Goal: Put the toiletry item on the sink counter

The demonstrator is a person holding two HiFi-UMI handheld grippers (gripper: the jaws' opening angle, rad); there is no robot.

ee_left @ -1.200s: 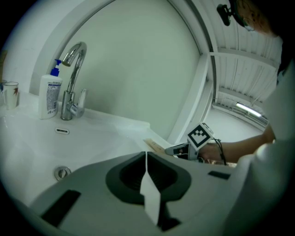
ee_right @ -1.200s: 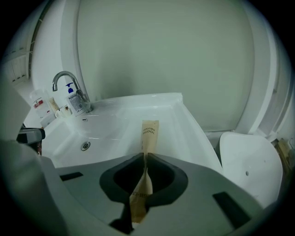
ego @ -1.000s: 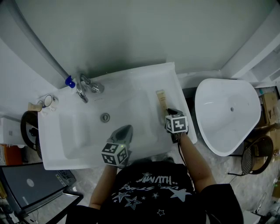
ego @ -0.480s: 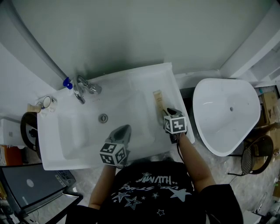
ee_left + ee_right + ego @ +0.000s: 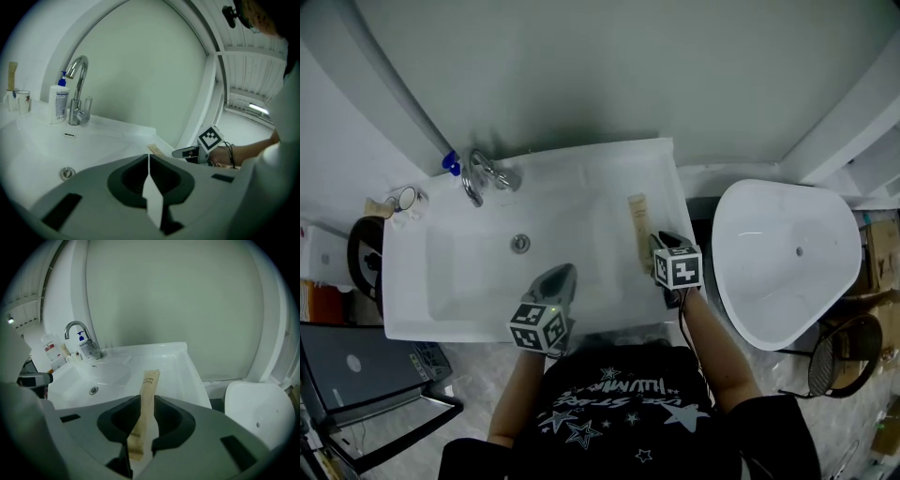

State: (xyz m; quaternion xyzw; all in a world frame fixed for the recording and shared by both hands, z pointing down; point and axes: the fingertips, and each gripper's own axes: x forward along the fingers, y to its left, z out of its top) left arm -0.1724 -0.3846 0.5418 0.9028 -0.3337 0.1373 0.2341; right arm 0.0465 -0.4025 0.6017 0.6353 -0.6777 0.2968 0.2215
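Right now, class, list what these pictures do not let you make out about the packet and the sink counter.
- Packet: near end hidden under the right gripper, head view.
- Packet touching the counter or lifted: no view settles it.
- Soap bottle label: too small, left gripper view.

Faucet (image 5: 483,173) and pump bottle (image 5: 451,164) are set at the back-left corner of the sink (image 5: 581,183). The drain (image 5: 520,244) is set mid-sink. Cups (image 5: 403,200) are stood left of the sink. The sachet (image 5: 639,225) is held along the sink's right rim, between the jaws of the right gripper (image 5: 661,242). The left gripper (image 5: 561,277) is placed over the sink's front edge. A tub-shaped fixture (image 5: 778,262) is located right of the sink.
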